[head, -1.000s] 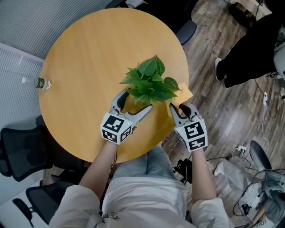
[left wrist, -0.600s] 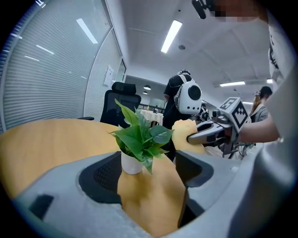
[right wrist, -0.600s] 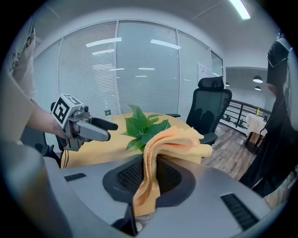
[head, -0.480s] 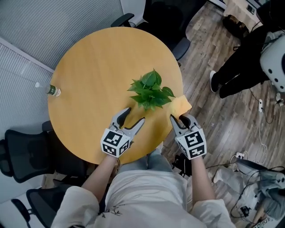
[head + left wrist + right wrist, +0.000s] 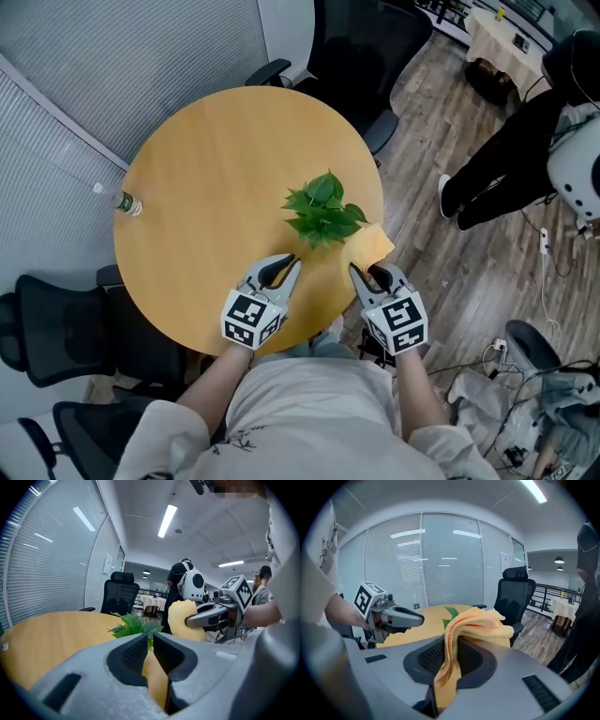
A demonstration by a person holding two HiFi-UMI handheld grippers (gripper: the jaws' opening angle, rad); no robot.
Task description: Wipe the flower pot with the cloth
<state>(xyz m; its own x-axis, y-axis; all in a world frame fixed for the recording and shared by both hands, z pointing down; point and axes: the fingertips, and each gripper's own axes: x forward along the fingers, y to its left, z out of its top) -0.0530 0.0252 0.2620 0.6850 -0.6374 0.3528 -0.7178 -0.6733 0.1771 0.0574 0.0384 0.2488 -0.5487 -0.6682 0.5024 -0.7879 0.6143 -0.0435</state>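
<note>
A green leafy plant (image 5: 323, 214) stands near the round wooden table's (image 5: 206, 187) near right edge; its leaves hide the pot. My left gripper (image 5: 281, 272) hangs just short of the plant, apart from it. Its jaws are closing and stand almost together, with nothing between them. In the left gripper view (image 5: 150, 637) the leaves (image 5: 133, 625) show just past the tips. My right gripper (image 5: 370, 277) is shut on a yellow cloth (image 5: 370, 246), which hangs beside the plant's right side. The cloth (image 5: 476, 620) folds over the right gripper's (image 5: 451, 644) jaws.
A plastic bottle (image 5: 127, 202) stands at the table's far left edge. Black office chairs sit behind the table (image 5: 356, 47) and at its left (image 5: 47, 328). A person in black (image 5: 506, 141) stands on the wooden floor at right. Cables lie at lower right.
Both grippers have drawn back from the plant toward me and risen. The left jaws, wide open around the plant's base before, have closed. The cloth stays in the right gripper.
</note>
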